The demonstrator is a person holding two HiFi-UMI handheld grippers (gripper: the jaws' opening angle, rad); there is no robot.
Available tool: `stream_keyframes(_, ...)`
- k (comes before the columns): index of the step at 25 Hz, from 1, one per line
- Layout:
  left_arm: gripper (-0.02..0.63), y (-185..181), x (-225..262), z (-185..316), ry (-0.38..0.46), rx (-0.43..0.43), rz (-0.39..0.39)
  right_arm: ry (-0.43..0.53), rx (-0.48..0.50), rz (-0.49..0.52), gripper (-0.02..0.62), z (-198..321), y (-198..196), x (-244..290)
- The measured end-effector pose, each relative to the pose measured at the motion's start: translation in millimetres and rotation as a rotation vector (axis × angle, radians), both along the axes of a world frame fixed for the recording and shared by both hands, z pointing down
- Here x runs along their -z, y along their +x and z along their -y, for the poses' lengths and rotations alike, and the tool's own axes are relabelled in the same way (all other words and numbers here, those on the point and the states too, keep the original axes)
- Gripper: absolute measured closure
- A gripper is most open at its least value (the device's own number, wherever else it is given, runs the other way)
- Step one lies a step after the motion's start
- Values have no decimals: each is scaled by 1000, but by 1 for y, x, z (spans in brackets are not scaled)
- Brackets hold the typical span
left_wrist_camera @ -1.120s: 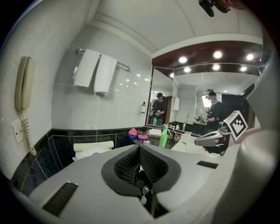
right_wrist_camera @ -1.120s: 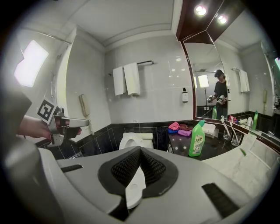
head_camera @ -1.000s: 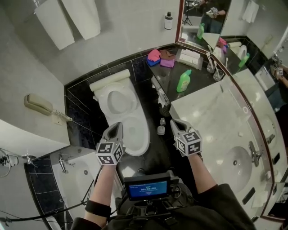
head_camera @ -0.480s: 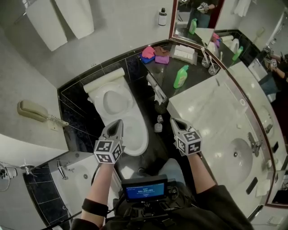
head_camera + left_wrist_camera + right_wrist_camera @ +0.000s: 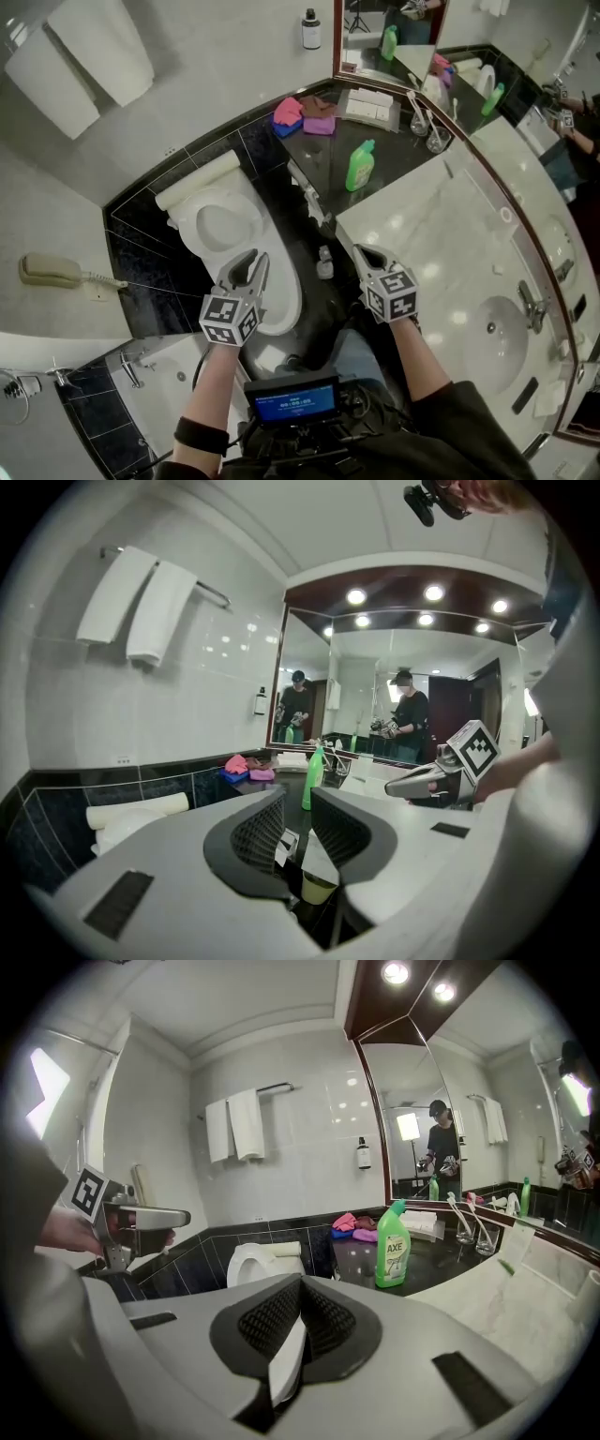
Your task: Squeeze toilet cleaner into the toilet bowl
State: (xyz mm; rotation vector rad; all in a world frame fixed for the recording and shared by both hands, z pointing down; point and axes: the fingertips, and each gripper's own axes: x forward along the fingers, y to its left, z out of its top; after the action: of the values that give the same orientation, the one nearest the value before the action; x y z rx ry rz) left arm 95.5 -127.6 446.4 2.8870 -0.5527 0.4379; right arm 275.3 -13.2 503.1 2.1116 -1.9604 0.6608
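Note:
The green toilet cleaner bottle [image 5: 359, 166] stands upright on the black counter [image 5: 389, 159], beyond both grippers; it also shows in the gripper views as the bottle [image 5: 307, 778] [image 5: 392, 1246]. The white toilet [image 5: 225, 234] has its lid up and sits on the floor at the left. My left gripper [image 5: 251, 263] hovers over the bowl's front rim, its jaws opening with nothing between them. My right gripper [image 5: 359, 252] is shut and empty, held over the dark floor beside the toilet. In the right gripper view the toilet [image 5: 258, 1262] lies ahead of the jaws.
Pink and purple cloths [image 5: 302, 114] lie at the counter's back corner, with two glasses [image 5: 427, 131] near the mirror. A white marble vanity with a sink [image 5: 497, 342] fills the right. Small bottles [image 5: 324, 265] stand on the floor between the grippers. A wall phone [image 5: 52, 272] hangs at left.
The left gripper's jaws have parted from shut. The head view has shifted, so the toilet and counter sit further left. Both grippers hold about the same places.

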Motion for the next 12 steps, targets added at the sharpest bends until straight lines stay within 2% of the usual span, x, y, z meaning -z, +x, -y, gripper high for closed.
stream_keyframes(3, 475, 38, -6, 2, 0, -41, 11, -12, 9, 17, 581, 7, 25, -9)
stream_keyframes(9, 405, 123, -24, 8, 6, -152, 21, -22, -2, 28, 581, 18, 79, -18)
stream_keyframes(12, 337, 169, -41, 6, -16, -222, 26, -30, -15, 37, 581, 21, 104, -22)
